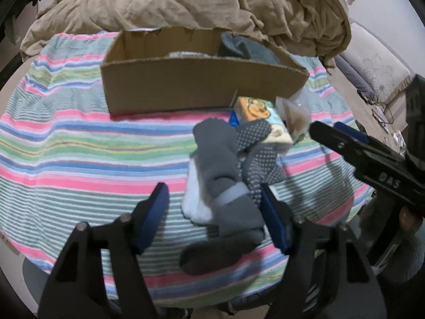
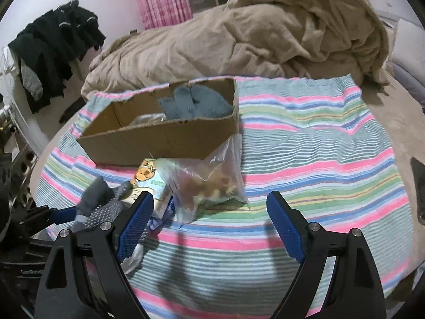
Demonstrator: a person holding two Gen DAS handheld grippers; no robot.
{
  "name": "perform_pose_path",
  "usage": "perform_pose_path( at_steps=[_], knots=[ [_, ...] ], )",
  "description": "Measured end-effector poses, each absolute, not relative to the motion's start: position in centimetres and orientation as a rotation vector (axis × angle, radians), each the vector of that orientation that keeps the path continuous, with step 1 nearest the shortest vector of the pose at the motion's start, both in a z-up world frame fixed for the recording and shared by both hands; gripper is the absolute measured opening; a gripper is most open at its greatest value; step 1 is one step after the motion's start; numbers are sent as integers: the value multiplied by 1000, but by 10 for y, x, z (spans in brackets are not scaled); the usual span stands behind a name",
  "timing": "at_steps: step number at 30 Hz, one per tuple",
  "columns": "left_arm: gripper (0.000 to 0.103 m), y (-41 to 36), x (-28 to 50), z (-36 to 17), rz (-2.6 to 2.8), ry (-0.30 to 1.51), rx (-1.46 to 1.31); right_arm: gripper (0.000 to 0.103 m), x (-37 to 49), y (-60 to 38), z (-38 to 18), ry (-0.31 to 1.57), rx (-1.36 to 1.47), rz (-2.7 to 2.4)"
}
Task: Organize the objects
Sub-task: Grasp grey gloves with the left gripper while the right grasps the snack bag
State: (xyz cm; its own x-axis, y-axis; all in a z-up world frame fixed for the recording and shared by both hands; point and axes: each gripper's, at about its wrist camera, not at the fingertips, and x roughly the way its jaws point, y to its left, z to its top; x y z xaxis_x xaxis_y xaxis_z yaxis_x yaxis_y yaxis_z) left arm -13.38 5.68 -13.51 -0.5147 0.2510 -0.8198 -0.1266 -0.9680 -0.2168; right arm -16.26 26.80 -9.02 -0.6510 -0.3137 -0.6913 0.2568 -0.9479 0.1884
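A pile of grey socks (image 1: pixel 225 164), one with white grip dots, lies on a white sock (image 1: pixel 194 199) on the striped towel (image 1: pixel 79 143). My left gripper (image 1: pixel 215 212) is open around the near end of the pile; its right pad is against the dotted sock, its left pad stands clear. Behind the socks are a small cartoon-printed carton (image 1: pixel 265 117) and a clear plastic bag of snacks (image 2: pixel 209 183). My right gripper (image 2: pixel 211 223) stands open just short of the bag, with nothing between its fingers. An open cardboard box (image 1: pixel 186 85) holds blue-grey knitwear (image 2: pixel 194 103).
A crumpled tan blanket (image 2: pixel 239 40) is heaped behind the box. Dark clothes (image 2: pixel 55 42) hang at the far left. The towel's right half (image 2: pixel 332 159) is bare. The right gripper's arm (image 1: pixel 372 159) reaches in from the right in the left wrist view.
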Motion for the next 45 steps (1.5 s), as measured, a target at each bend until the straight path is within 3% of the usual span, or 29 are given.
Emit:
perform_pose_path(
  at_steps=[12, 13, 14, 15, 17, 20, 32, 45],
  knots=[
    [44, 61, -136, -139, 2496, -214, -1367, 89, -200, 250, -114, -7, 1159, -2555],
    [44, 61, -134, -138, 2501, -208, -1361, 88, -201, 249, -117, -4, 1167, -2548],
    [41, 61, -133, -136, 2505, -206, -1352, 79, -202, 249, -119, -9, 1172, -2539],
    [40, 61, -132, -135, 2509, -206, -1346, 72, -203, 248, -120, -13, 1176, -2530],
    [39, 59, -130, -133, 2510, -215, -1339, 66, -200, 247, -121, 4, 1174, -2540],
    [38, 56, -127, -129, 2513, -229, -1328, 64, -197, 249, -118, -17, 1167, -2538],
    [30, 43, -111, -99, 2573, -269, -1220, 64, -167, 257, -77, -54, 1078, -2568],
    [30, 20, -111, -84, 2627, -317, -1140, 64, -151, 248, -36, -99, 979, -2526]
  ],
)
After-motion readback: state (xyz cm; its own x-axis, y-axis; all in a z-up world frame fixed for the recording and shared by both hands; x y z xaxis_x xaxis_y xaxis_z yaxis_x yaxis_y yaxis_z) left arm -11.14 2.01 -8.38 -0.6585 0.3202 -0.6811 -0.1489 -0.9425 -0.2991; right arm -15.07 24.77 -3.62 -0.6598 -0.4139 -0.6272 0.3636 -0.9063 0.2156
